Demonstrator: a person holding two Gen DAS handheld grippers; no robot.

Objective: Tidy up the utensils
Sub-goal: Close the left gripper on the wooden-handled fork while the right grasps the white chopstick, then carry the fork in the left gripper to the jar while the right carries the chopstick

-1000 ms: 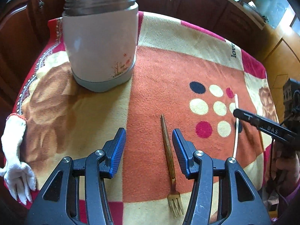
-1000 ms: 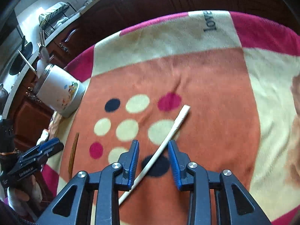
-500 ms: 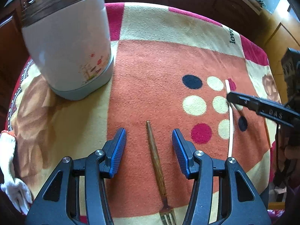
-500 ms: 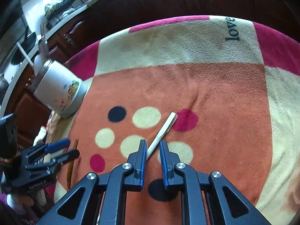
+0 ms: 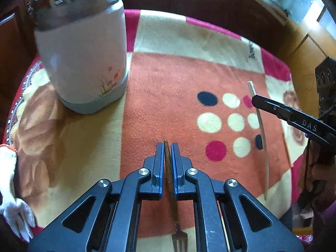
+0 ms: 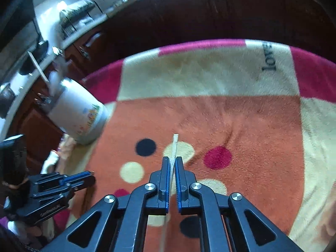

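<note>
With the left gripper (image 5: pixel 167 147) jaws clamped on the fork (image 5: pixel 168 168) handle and the right gripper (image 6: pixel 172 161) jaws on the pale stick (image 6: pixel 174 145), either thin utensil may pivot and slip short of the canister (image 5: pixel 84 58).

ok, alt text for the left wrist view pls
The left gripper is shut on the wooden handle of a fork lying on a patterned blanket. A white canister holding utensils stands ahead to the left; at right, the right gripper clamps a thin white stick.
</note>
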